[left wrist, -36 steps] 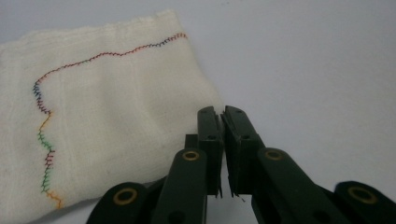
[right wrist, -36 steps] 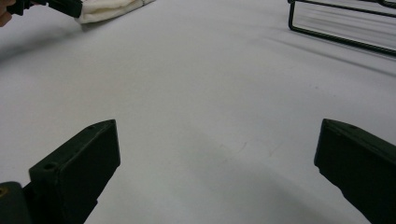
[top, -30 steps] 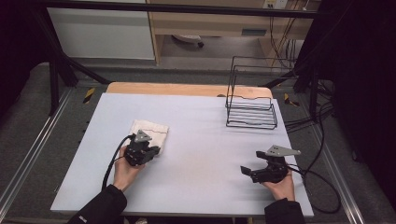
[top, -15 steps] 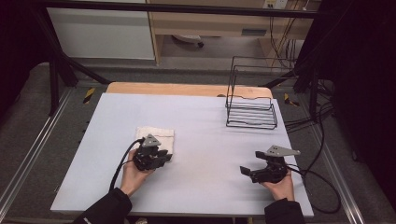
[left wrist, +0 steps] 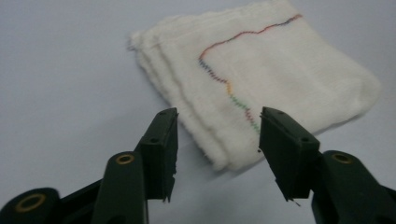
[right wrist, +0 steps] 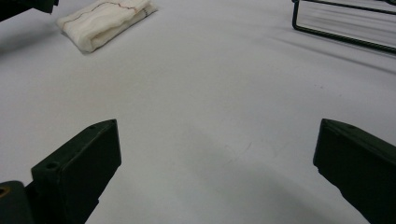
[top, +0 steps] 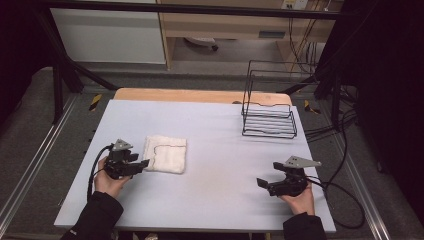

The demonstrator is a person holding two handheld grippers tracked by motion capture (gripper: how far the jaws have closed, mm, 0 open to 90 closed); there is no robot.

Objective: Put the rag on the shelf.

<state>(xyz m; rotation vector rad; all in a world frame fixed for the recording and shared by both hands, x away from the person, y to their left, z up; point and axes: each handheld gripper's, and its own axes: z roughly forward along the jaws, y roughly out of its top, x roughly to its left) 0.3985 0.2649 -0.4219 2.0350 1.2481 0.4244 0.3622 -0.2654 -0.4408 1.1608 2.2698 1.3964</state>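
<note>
- High view: the folded white cloth (top: 165, 154) lies flat on the pale desk (top: 220, 150), left of the middle and well apart from the black wire rack (top: 268, 119) at the far right.
- Left tool (top: 141, 163) sits just beside the cloth's near left edge, held in the person's left hand (top: 107, 177).
- Left gripper view: the left tool (left wrist: 217, 140) has its jaws partly apart, having just been opening; the cloth's (left wrist: 261, 79) near corner lies just ahead of the gap, and neither pad presses on it.
- A wavy line of coloured stitching runs across the cloth's top layer.
- Right tool (top: 263, 184) rests low over the desk near the right front, well apart from the cloth.
- Right gripper view: the right tool (right wrist: 217, 154) has its jaws spread wide with nothing but bare desk between them; the cloth (right wrist: 105, 21) lies far off at the upper left.
</note>
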